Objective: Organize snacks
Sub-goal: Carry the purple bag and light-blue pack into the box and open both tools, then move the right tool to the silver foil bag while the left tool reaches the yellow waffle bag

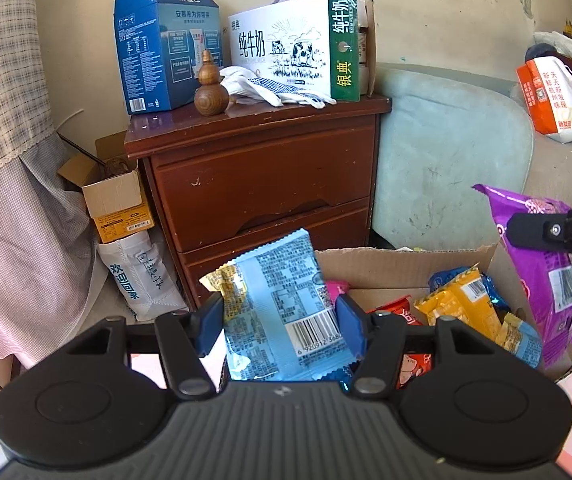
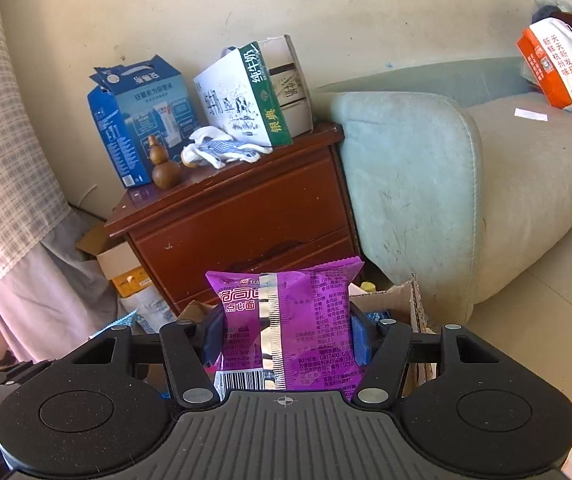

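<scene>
The light-blue snack packet (image 1: 281, 304) is glossy, crinkled plastic film, and so is the purple snack packet (image 2: 286, 320), which has a shiny silver seam strip. The left tool (image 1: 281, 322) is matt black plastic with ribbed housing, blue rubbery pads (image 1: 352, 326) and bright metal pivot pins. The cardboard box (image 1: 406, 268) is rough, torn brown paper board. The nightstand (image 1: 261, 184) is lacquered reddish wood, scuffed. The sofa (image 2: 426, 184) looks like worn, matt pale-green leatherette.

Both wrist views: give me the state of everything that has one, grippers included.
left gripper: shut on blue packet, lifted over the box
right gripper: shut on purple packet, held up
cardboard box: open, snacks inside
nightstand drawers: closed
blue carton: top torn open
</scene>
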